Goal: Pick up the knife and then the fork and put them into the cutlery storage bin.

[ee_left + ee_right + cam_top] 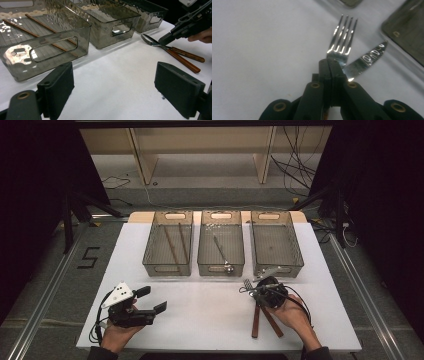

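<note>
**Smoked-plastic bins on white bench; right gripper at cutlery**

Smoked translucent bins (168, 242) stand three abreast: chopsticks (174, 245) left, spoon (221, 252) middle. Steel fork (342, 40) and knife (364, 61), wooden-handled, lie crossed before the right bin. Right gripper (332, 63) pinched narrow at the fork's neck; grip unconfirmed. Left gripper (113, 85) wide, empty, over bare bench (200, 315).

Table (200, 320): 3 bins in row along far edge, side by side.
L bin (168, 243): 2 chopsticks (172, 247) inside, lying lengthwise.
Mid bin (221, 242): spoon (222, 254) inside, bowl toward near wall.
R bin (276, 242): contents can't tell.
Fork (342, 41) + knife (367, 60) on table just before R bin, handles crossing, pointing toward person.
L gripper (150, 300) near front-L corner, well apart from bins.
R gripper (257, 292) over fork/knife, front-R.
</note>
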Action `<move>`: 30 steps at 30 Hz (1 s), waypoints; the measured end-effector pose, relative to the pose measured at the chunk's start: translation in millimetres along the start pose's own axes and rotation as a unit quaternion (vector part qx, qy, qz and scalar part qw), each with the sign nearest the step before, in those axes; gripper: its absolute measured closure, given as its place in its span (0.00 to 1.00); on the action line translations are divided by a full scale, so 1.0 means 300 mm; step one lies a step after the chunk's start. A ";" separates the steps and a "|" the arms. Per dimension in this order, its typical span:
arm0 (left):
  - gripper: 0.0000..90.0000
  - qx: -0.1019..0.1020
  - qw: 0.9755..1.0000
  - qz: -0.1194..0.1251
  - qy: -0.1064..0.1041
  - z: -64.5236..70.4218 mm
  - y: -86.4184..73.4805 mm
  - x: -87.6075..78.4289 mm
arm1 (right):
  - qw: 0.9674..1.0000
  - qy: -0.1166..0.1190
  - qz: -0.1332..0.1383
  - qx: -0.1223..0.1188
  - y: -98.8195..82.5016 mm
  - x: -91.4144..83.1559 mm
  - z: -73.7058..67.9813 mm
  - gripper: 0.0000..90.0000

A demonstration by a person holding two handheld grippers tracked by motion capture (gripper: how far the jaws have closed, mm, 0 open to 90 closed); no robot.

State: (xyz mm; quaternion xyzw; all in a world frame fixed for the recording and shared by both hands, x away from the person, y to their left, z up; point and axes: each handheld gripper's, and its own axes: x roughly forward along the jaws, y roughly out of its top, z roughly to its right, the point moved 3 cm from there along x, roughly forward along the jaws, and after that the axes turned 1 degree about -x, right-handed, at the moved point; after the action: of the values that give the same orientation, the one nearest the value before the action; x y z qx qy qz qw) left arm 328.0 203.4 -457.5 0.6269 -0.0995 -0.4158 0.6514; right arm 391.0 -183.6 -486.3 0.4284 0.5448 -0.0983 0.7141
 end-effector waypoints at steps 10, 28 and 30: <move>0.17 -0.001 1.000 -0.001 0.000 0.001 0.000 0.001 | 1.000 -0.009 -0.017 -0.007 -0.005 0.017 -0.004 1.00; 0.17 0.000 1.000 -0.003 0.000 0.001 -0.001 0.003 | 1.000 -0.017 0.003 0.020 -0.041 -0.036 0.058 1.00; 0.17 -0.001 1.000 -0.003 0.000 0.002 -0.001 0.005 | 1.000 -0.002 0.008 0.010 -0.038 -0.048 0.046 1.00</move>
State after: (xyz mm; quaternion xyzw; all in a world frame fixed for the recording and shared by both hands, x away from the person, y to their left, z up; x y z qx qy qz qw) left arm 328.6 202.0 -458.3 0.6264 -0.0975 -0.4181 0.6506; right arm 388.2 -205.3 -478.9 0.4396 0.5389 -0.0987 0.7118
